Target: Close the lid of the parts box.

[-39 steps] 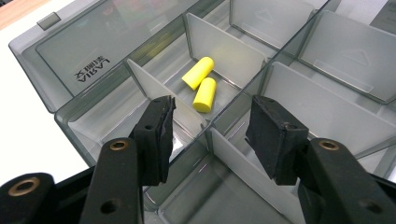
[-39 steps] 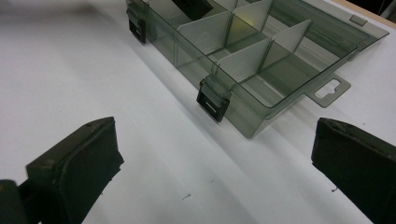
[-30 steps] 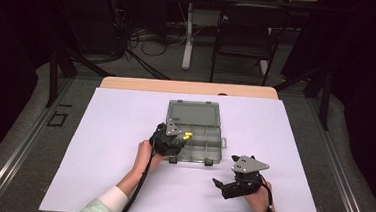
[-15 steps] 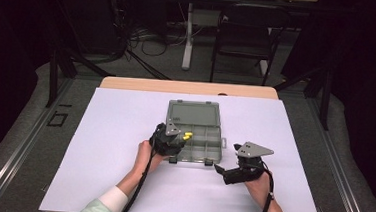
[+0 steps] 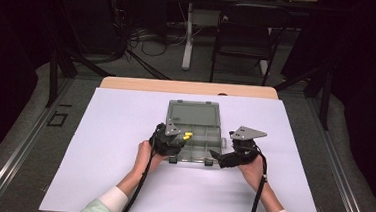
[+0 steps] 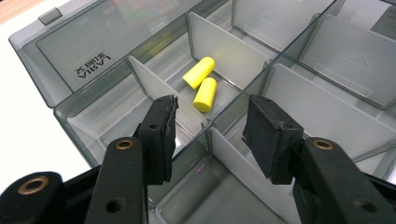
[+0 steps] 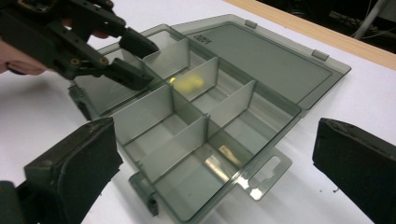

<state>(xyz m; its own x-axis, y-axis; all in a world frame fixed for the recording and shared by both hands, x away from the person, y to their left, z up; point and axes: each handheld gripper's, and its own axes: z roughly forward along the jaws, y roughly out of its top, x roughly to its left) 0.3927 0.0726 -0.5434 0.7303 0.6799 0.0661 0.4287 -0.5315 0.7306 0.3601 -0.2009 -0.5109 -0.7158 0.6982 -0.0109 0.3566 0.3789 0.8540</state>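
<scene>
A clear grey compartment box (image 5: pixel 202 143) lies open on the white table, its lid (image 5: pixel 194 113) folded flat behind it. Two yellow foam earplugs (image 6: pixel 204 93) rest side by side in a compartment on the box's left side, also visible in the high view as the earplugs (image 5: pixel 187 135). My left gripper (image 6: pixel 210 122) hovers open just above the dividers, short of the earplugs, with nothing between its pads. My right gripper (image 7: pixel 217 151) is open at the box's near right corner (image 7: pixel 261 179), its jaws wide and holding nothing. The left gripper (image 7: pixel 133 58) appears across the box in the right gripper view.
The white table sheet (image 5: pixel 113 146) spreads wide to the left, right and front of the box. A wooden table edge (image 5: pixel 187 87) runs behind the lid. A dark chair (image 5: pixel 243 34) and cables stand on the floor beyond.
My right gripper has moved up and left from the table's near right area to the box's near right corner. The left gripper has stayed over the box.
</scene>
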